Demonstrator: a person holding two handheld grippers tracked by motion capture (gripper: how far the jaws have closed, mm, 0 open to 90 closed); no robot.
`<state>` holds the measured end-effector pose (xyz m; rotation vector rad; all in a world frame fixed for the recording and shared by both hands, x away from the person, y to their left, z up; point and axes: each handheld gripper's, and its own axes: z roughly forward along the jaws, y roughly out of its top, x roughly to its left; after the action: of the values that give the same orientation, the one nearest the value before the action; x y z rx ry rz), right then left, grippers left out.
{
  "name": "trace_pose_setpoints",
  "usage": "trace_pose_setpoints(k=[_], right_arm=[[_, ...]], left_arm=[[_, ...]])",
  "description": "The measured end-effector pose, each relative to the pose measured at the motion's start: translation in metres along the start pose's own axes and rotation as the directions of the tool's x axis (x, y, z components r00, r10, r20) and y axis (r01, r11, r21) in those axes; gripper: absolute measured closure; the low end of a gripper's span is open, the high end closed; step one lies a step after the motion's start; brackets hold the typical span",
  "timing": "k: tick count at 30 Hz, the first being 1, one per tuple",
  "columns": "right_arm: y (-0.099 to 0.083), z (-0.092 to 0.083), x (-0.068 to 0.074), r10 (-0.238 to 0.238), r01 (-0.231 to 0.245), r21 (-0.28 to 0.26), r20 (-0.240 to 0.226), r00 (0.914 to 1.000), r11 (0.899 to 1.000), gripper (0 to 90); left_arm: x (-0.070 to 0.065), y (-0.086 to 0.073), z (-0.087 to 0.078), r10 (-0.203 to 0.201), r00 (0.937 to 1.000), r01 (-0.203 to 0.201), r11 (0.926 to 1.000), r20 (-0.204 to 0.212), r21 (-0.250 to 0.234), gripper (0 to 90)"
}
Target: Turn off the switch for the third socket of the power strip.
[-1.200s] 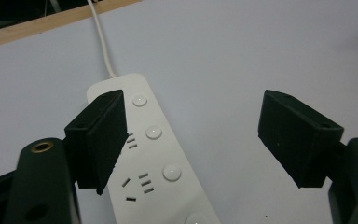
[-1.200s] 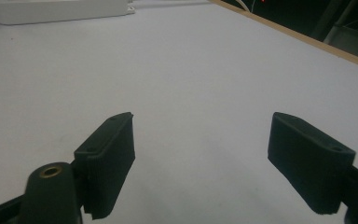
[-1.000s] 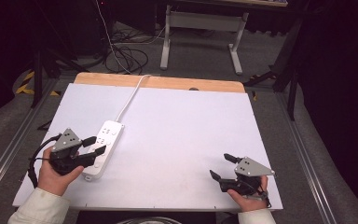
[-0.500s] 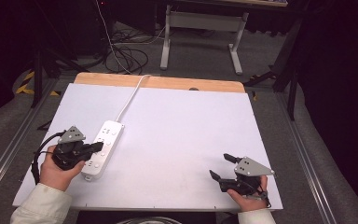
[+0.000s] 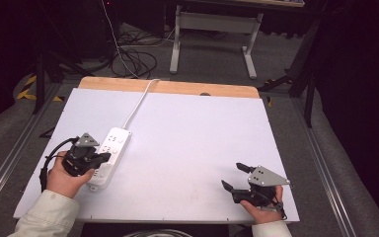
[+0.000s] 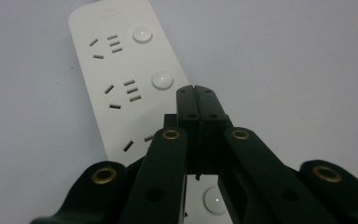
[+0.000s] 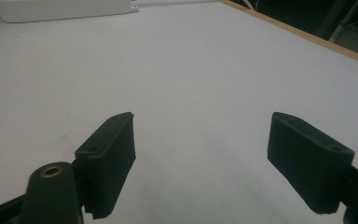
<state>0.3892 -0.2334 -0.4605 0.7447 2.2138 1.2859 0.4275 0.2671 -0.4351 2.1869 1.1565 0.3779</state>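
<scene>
The left hand-held gripper (image 6: pixel 196 91) has its jaws pressed together with nothing between them, having just been closing, and hangs over the near end of the power strip (image 6: pixel 121 70), by its row of round buttons. The strip lies flat at the table's (image 5: pixel 202 133) left side. The right hand-held gripper (image 7: pixel 200 158) is wide open and empty, low over bare table, well apart from the strip.

Even light from above falls on the matte white rectangular tabletop (image 5: pixel 197 148), bright and without glare, while the floor around stays dim. Shadows are soft. In both gripper views the near black jaws look a little blurred.
</scene>
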Motion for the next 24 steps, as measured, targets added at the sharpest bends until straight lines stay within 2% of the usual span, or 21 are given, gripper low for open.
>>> trace_pose_setpoints(k=[5, 9, 12, 24], right_arm=[[0.000, 0.000, 0.000, 0.000, 0.000, 0.001, -0.003, 1.0000, 1.000, 23.6], [0.000, 0.001, 0.000, -0.002, 0.002, 0.004, -0.006, 1.0000, 1.000, 23.7], [0.000, 0.000, 0.000, -0.003, 0.003, 0.002, -0.007, 1.0000, 1.000, 23.7], [0.000, 0.000, 0.000, -0.004, 0.004, 0.003, -0.009, 1.0000, 1.000, 23.7]], left_arm=[[0.001, 0.001, 0.004, -0.004, 1.0000, 0.005, 0.9993, -0.007, 0.036, 90.0], [0.000, 0.002, 0.008, 0.005, 0.9994, -0.003, 0.9982, -0.035, 0.060, 90.0], [0.000, 0.002, 0.010, 0.008, 0.9992, -0.005, 0.9974, -0.040, 0.071, 90.0], [0.000, 0.003, 0.014, 0.006, 0.9994, -0.003, 0.9965, -0.035, 0.084, 90.0]])
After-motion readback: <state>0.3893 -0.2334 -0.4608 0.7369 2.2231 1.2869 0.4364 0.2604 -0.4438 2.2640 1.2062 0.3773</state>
